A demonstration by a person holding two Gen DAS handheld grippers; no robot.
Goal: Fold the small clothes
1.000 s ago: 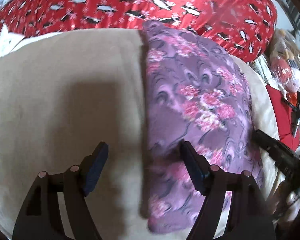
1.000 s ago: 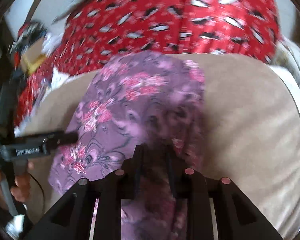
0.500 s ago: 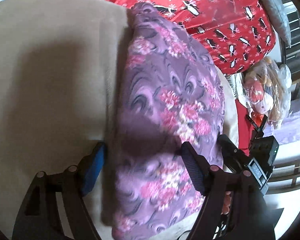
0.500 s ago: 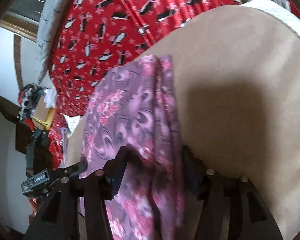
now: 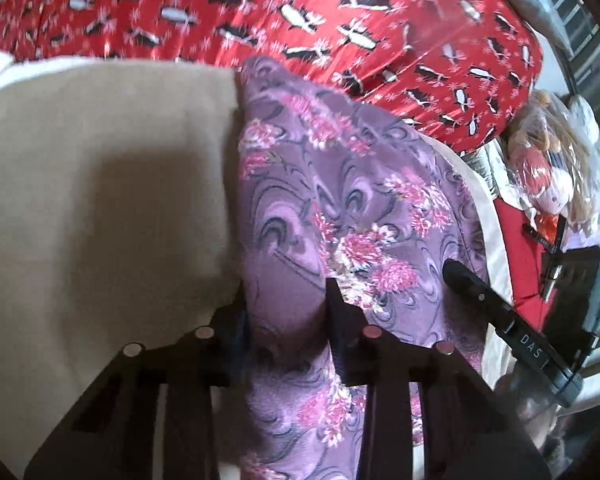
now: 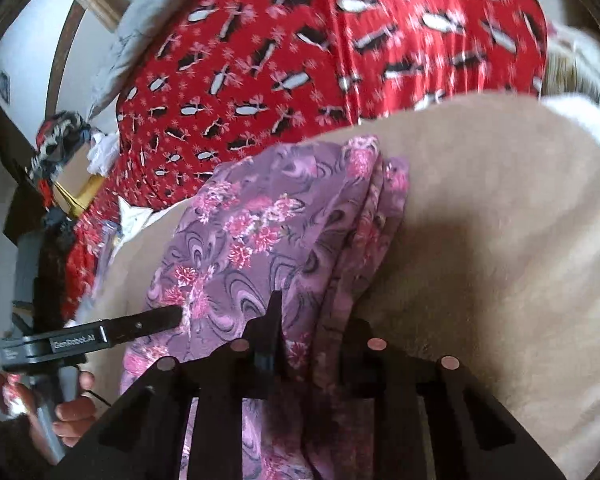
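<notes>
Item: purple floral garment, soft thin cloth, folded into a long narrow strip, gripped at its near end from both sides.

We record swirled purple fabric with pink flower clusters, lying lengthwise on a matte beige cushion; beyond it, a glossy red sheet printed with penguins. Our left gripper has its jaws narrowed onto a raised fold along the strip's left edge. Our right gripper has its jaws likewise closed in on the layered right edge, cloth bunched between them. At far right, a clear plastic bag holds stuffed toys, blurred.
</notes>
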